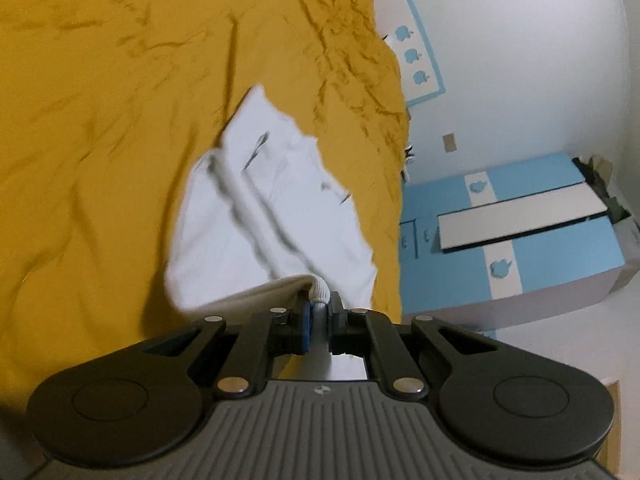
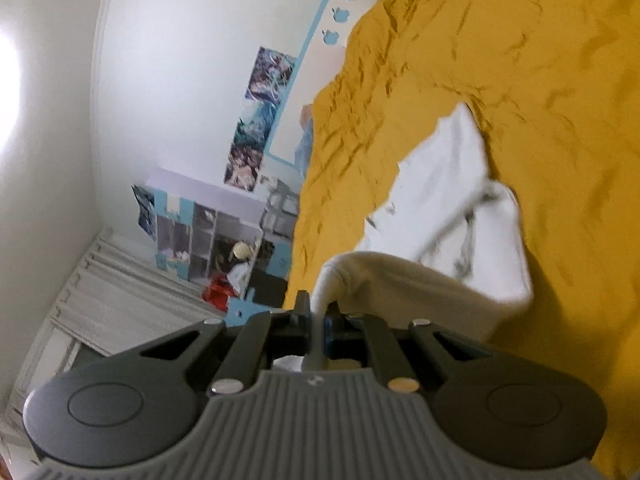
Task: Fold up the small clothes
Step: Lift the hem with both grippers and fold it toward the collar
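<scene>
White garment (image 1: 276, 200), small and partly lifted off a mustard-yellow bedspread (image 1: 100, 120). Left gripper (image 1: 319, 312) and right gripper (image 2: 317, 316) each pinch a near edge. Best handled by carrying both corners forward level, keeping the fabric taut, to lay an even fold.

A bed covered with a mustard-yellow sheet (image 1: 120, 140) carries everything here, its cloth rumpled all over, with the sharpest creases bunched toward the edge nearest the wall. On it lies a single small white garment (image 1: 272, 200), marked with a few dark streaks and a grey line running along its length. Its far part rests spread on the yellow sheet (image 2: 560, 100), while the near edge of the white garment (image 2: 460, 200) rises clear of the bed.
</scene>
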Available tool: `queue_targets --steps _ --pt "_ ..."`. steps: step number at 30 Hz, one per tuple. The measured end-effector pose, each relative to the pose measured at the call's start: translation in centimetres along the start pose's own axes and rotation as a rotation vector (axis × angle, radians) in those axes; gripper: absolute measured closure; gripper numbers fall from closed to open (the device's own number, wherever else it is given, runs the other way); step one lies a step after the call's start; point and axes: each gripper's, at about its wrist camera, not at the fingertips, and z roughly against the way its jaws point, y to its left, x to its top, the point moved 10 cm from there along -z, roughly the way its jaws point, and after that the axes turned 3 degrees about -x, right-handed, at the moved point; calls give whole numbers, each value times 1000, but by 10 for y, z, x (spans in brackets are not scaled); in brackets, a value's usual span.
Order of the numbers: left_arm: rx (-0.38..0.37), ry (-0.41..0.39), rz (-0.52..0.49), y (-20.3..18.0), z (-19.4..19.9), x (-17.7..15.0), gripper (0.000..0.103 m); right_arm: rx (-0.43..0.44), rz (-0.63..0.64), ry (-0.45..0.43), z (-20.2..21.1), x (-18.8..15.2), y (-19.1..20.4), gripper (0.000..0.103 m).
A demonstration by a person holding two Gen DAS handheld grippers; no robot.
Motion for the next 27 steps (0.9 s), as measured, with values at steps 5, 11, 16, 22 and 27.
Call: queue_targets --steps 5,11,16,22,27 --pt "-55 -27 28 -14 -32 47 96 49 -29 -55 -42 39 4 102" --pt "-96 -29 54 -14 -87 94 96 41 -1 -70 -110 83 -4 102" --pt "-44 -21 101 8 -127 123 96 -8 1 -10 -171 112 -20 102" --pt "-19 -9 143 28 -154 149 96 -47 24 4 -224 136 -34 102" --pt "-45 -39 171 41 -164 167 96 -45 23 -32 -253 158 -40 102"
